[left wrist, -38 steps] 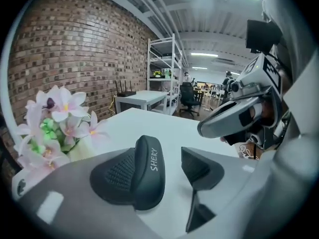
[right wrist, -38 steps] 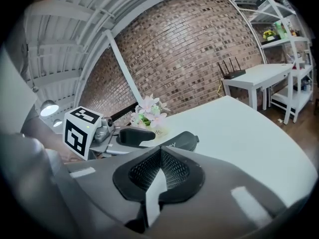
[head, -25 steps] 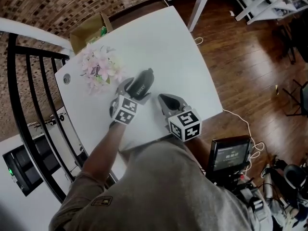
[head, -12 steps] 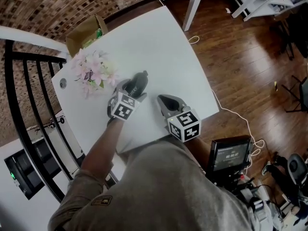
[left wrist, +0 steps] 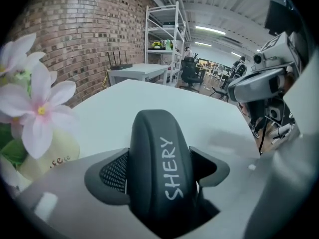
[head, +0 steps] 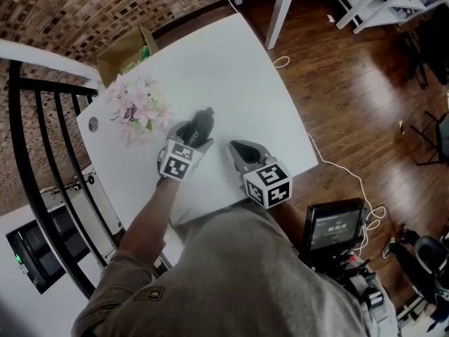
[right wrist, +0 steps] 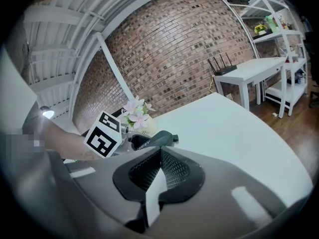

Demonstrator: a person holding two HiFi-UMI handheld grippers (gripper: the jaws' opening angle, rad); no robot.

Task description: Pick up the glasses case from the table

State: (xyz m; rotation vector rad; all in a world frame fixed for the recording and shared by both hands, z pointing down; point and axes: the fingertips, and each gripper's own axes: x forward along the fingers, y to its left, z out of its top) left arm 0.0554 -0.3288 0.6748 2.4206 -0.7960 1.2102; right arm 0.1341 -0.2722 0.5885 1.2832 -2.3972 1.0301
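The black glasses case (head: 200, 126) with white lettering sticks out between the jaws of my left gripper (head: 188, 135), which is shut on it. In the left gripper view the case (left wrist: 158, 169) fills the gap between the two pads, over the white table (left wrist: 149, 101). The right gripper view shows the case (right wrist: 151, 140) held just above the tabletop. My right gripper (head: 242, 151) rests to the right of the case, jaws together with nothing between them (right wrist: 158, 169).
A bunch of pink flowers (head: 135, 107) in a pale pot stands just left of the case. A cardboard box (head: 121, 49) sits past the table's far corner. Black railing (head: 38, 139) runs along the left. A cable (head: 340, 167) lies on the wooden floor at right.
The left gripper has stayed shut on the case and drawn slightly back toward me. The right gripper has hardly moved.
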